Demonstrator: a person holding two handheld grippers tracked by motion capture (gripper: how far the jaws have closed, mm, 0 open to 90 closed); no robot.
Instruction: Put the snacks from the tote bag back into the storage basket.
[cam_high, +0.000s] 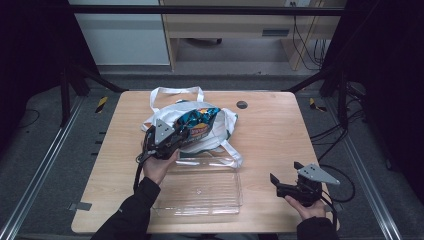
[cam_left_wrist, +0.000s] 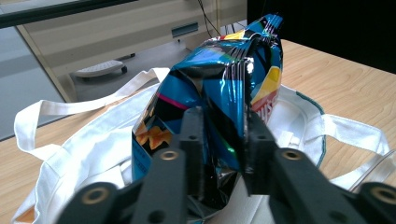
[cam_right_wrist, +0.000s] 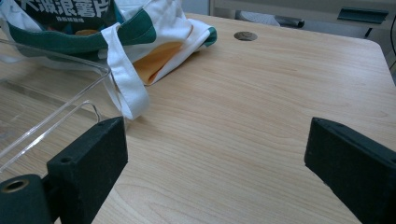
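While my left gripper (cam_left_wrist: 223, 154) is clamping the near end of the chip bag (cam_left_wrist: 219, 98), the bag is lying on the white tote (cam_high: 220, 131) at the table's (cam_high: 280, 145) far left, just beyond the clear tray (cam_high: 200, 192). Its long axis is running straight away from my jaws, sealed top pointing far and slightly up, so I judge any lift is turning on that line. My right gripper (cam_high: 292, 186) is resting wide open, holding nothing, well apart at the near right.
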